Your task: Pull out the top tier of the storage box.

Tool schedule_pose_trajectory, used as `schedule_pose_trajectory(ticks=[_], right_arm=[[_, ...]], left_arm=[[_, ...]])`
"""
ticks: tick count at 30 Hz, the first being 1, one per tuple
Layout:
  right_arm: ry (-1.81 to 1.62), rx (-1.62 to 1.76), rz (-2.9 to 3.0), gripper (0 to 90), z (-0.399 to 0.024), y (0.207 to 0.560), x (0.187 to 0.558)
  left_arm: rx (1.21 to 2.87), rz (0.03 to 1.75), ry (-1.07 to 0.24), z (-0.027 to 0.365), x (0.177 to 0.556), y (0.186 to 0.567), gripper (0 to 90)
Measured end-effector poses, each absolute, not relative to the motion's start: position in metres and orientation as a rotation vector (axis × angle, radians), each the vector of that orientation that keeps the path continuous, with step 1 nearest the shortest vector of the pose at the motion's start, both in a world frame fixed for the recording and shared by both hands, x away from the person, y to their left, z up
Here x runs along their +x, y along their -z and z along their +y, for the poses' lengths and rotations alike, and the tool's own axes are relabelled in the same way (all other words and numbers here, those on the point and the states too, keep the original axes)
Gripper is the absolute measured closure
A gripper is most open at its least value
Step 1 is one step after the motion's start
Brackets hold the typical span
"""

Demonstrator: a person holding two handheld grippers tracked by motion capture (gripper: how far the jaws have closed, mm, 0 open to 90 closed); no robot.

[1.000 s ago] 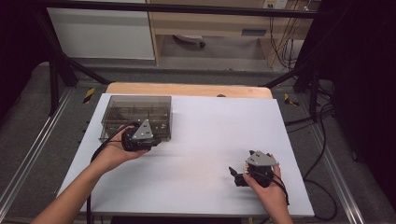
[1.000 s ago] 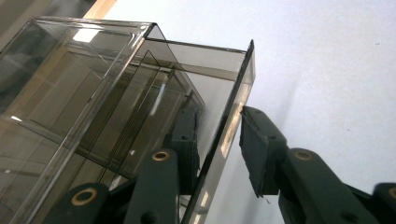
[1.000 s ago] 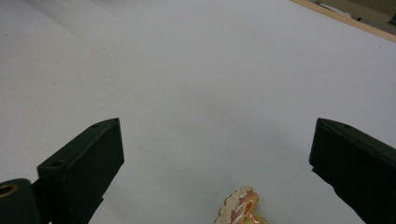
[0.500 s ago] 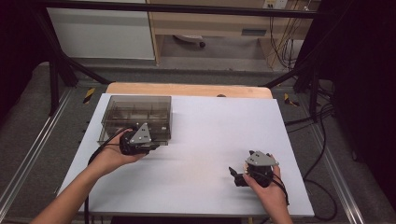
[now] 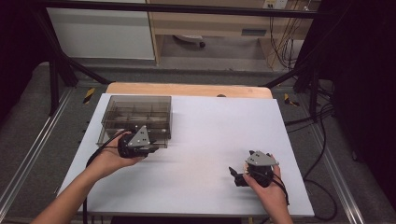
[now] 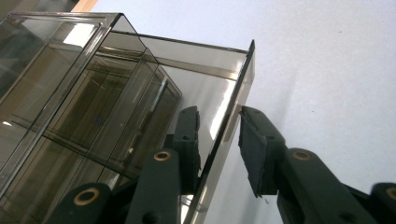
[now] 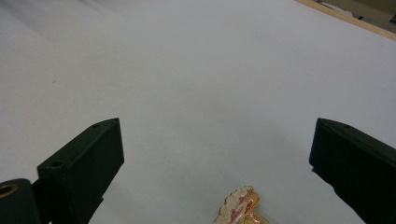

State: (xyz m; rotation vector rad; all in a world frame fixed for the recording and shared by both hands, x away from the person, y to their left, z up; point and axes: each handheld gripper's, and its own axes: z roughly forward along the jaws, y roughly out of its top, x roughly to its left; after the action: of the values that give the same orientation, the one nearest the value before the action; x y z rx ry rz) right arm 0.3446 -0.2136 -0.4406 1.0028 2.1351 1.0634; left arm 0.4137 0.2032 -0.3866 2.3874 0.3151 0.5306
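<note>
My left gripper (image 6: 219,140) straddles the smoky clear plastic drawer front (image 6: 233,107), pads not pressing; my right gripper (image 7: 215,168) is spread wide over the white table (image 7: 196,70).

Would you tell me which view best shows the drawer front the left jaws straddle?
The left gripper view: the drawer front stands edge-on between its jaws. In the high view the left gripper covers most of the drawer. The right gripper view faces bare table.

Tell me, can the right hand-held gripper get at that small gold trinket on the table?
Probably yes: the right hand-held gripper has its jaws wide apart, the gold trinket lies between them, and nothing stands in the way.
</note>
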Motion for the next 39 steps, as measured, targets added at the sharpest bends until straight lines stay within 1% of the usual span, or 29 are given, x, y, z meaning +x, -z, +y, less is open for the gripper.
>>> schedule_pose_trajectory(ticks=[8,34,37,39], right_arm=[[-1.062,1.002,2.138,3.7,-0.2134,0.4409,0.3449],[-1.061,0.998,2.139,3.7,-0.2135,0.4408,0.3445],[-1.060,0.999,2.140,3.7,-0.2137,0.4409,0.3447],[-1.057,0.999,2.142,3.7,-0.2135,0.4408,0.3447]], left_arm=[[2.385,0.319,-0.529,0.2015,0.4087,0.3883,69.5],[2.376,0.319,-0.514,0.2038,0.4056,0.3898,69.6],[2.369,0.319,-0.515,0.2039,0.4056,0.3899,69.4],[2.351,0.327,-0.530,0.2038,0.4055,0.3900,67.5]])
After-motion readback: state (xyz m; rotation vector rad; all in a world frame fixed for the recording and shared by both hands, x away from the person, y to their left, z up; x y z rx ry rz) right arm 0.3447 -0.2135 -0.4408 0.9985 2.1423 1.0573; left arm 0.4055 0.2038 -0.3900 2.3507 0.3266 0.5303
